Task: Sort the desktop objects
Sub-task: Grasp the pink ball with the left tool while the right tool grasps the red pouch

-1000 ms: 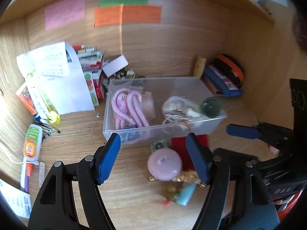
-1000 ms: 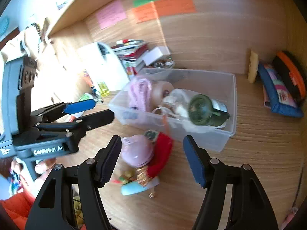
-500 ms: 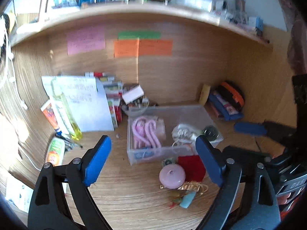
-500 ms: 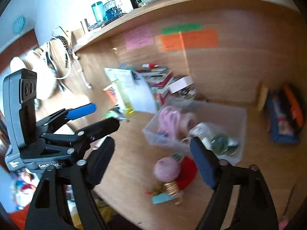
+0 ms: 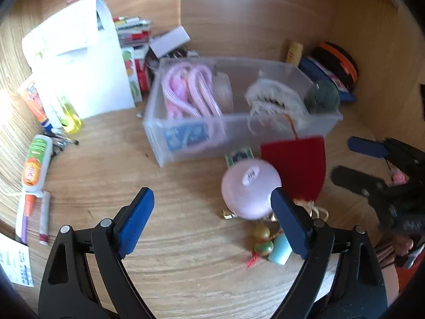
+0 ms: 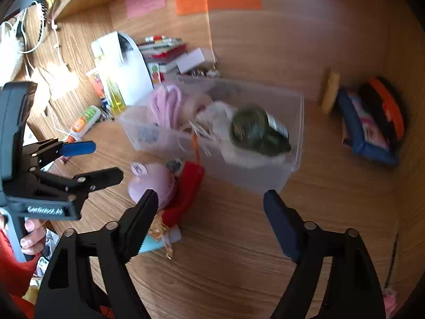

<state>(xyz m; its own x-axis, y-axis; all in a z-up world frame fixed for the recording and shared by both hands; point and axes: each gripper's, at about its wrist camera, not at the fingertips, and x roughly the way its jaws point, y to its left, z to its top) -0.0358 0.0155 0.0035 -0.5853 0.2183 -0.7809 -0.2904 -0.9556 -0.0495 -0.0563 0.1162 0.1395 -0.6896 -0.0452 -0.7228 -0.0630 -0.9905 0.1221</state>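
Pink round case lies on the wooden desk just in front of the clear plastic bin, glossy and dome-shaped with a small white sticker on top. It touches a red pouch on one side, and a cluster of gold and green trinkets with a pale blue tube sits just before it. Inside the bin, coiled pink cables fill the left end, a whitish bundle lies in the middle and a dark green jar rests at the right end. The left gripper hangs above the desk with its jaws spread wide and holding nothing, its right finger overlapping the case. The right gripper is likewise wide open and empty.
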